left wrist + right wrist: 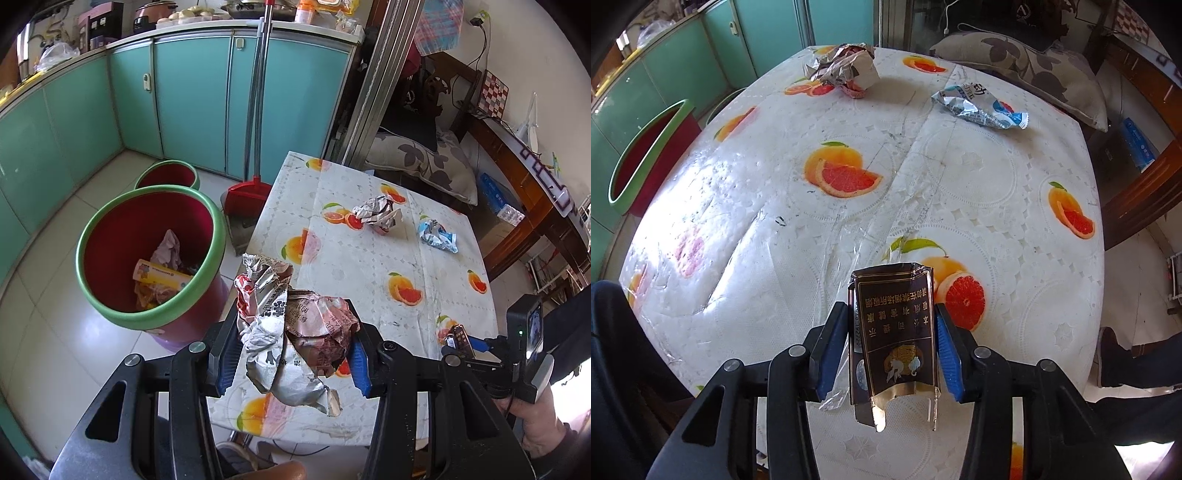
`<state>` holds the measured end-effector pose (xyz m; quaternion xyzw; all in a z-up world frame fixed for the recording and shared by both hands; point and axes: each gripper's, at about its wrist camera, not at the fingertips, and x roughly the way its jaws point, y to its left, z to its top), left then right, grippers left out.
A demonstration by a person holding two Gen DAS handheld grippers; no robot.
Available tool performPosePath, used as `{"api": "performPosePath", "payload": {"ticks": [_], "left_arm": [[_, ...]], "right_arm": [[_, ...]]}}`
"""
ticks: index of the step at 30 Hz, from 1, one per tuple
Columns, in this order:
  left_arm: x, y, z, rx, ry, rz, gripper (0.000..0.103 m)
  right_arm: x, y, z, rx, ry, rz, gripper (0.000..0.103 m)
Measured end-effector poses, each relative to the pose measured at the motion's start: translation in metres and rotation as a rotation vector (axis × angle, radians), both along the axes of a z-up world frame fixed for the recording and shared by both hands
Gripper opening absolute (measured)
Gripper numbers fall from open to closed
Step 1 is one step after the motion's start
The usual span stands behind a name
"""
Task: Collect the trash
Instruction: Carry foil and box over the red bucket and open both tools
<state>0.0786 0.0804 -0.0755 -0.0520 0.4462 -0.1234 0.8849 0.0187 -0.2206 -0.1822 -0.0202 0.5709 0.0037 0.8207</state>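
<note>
Both grippers are loaded right now. The left gripper (pixel 291 354) is clamped narrow around a big crumpled foil wrapper (pixel 284 325), sitting low centre in the left wrist view, above the near edge of the table (pixel 369 266). The right gripper (pixel 892 350) has a dark cigarette pack (pixel 894 343) squeezed between its blue pads (pixel 947 354), low centre in the right wrist view; the pack is already torn and bent out of shape.

The bin (pixel 147 254), red inside with a green rim, stands on the floor at centre left of the left wrist frame, just beside the table edge, with some trash already in it. A second bin (pixel 168 175) sits behind it. Two pieces are not yet picked up on the table: a crumpled wrapper ball (pixel 376 214) toward the upper middle and a blue-white snack packet (pixel 437 236) to its right.

Stuff that could go sideways, going by the look of it: the foil wad is loose and floppy, with a long tail hanging below the jaws, so part could slip or snag the bin rim and land on the floor. The pack looks crushable, so it might twist out of the pads mid-swing. And with both tools full and close together, they could bump heading for the same bin.
</note>
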Motion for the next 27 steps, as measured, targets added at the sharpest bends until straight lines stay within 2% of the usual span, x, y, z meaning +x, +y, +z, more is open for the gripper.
{"api": "performPosePath", "payload": {"ticks": [6, 14, 20, 27], "left_arm": [[-0.001, -0.002, 0.008, -0.002, -0.022, 0.000, 0.047], [0.005, 0.017, 0.028, 0.015, -0.074, 0.043, 0.048], [0.014, 0.057, 0.040, 0.026, -0.104, 0.106, 0.048], [0.031, 0.120, 0.036, -0.002, -0.080, 0.195, 0.048]], "right_arm": [[-0.002, 0.006, 0.043, -0.015, -0.074, 0.023, 0.044], [0.014, 0.052, 0.105, -0.006, -0.197, 0.122, 0.044], [0.049, 0.110, 0.133, 0.064, -0.259, 0.232, 0.044], [0.097, 0.206, 0.145, 0.178, -0.305, 0.405, 0.044]]}}
